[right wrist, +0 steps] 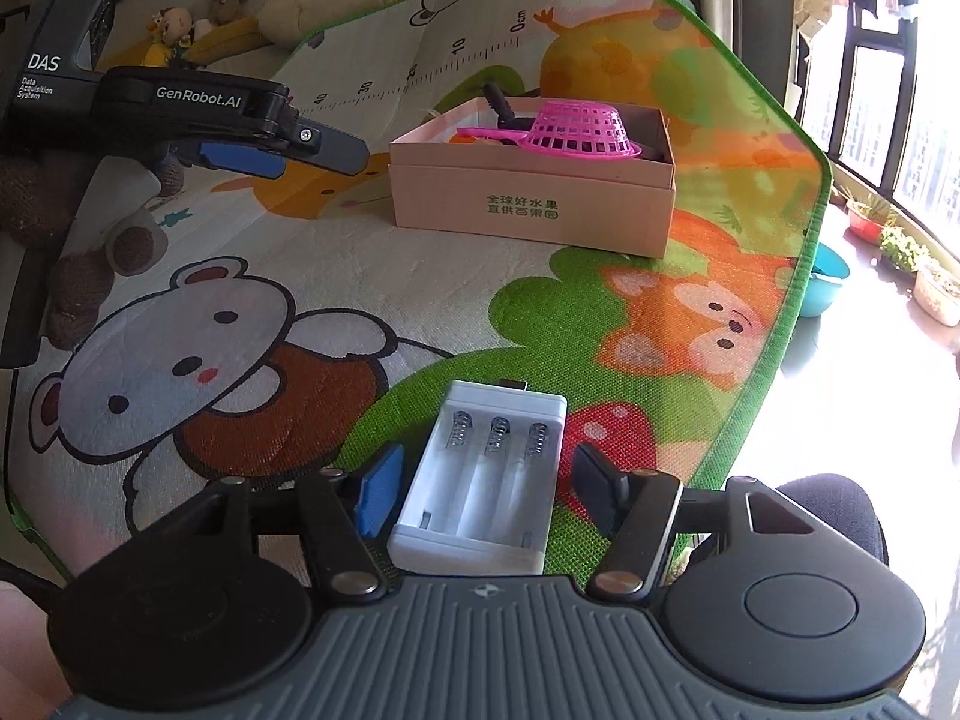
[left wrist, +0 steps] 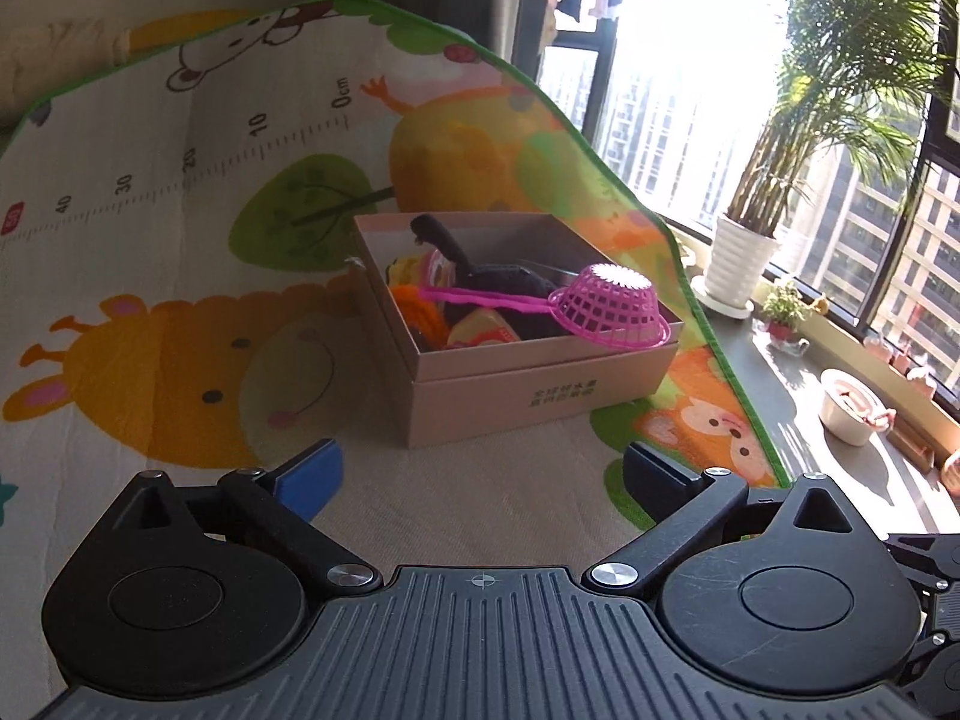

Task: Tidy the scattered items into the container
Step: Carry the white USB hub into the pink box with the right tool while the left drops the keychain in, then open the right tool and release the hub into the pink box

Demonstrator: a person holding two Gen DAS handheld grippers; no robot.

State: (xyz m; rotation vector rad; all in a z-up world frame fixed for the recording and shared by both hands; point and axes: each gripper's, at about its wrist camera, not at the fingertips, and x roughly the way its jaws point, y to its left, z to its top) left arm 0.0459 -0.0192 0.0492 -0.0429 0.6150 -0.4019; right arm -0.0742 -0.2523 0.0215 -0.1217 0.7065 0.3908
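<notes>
Strainer [left wrist: 612, 306] in box [left wrist: 528, 384], on mat [left wrist: 180, 228].

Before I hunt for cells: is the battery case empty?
Empty: the battery case shows three bare slots with exposed springs.

White three-slot battery holder [right wrist: 480, 480] at 6 o'clock on cartoon play mat [right wrist: 240, 276], between right gripper [right wrist: 486, 480] fingers, right pad apart. Cardboard box [right wrist: 534, 204] at 12 o'clock, pink strainer [right wrist: 570, 132] across rim. Left gripper [right wrist: 282, 153] at 10 o'clock.
</notes>
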